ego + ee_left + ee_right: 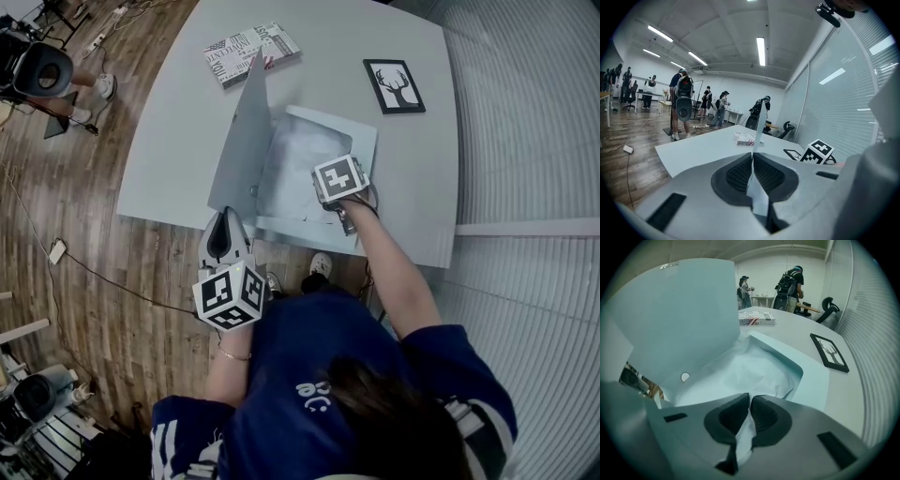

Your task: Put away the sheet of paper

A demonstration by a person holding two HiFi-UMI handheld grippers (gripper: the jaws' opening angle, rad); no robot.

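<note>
Open-plan lab or office floor rigged for recording, not a home. Wood-plank floor with trailing cables, a white adapter and a power strip. Long ceiling strip lights. Glass partition with blinds runs past the table's right edge. Several people stand at other desks, and an office chair sits nearby.

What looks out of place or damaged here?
The sheet of paper lies rumpled and creased inside the open folder, not flat, one edge pinched in the right claw. The left claw holds the folder cover upright. Nothing else stands out.
</note>
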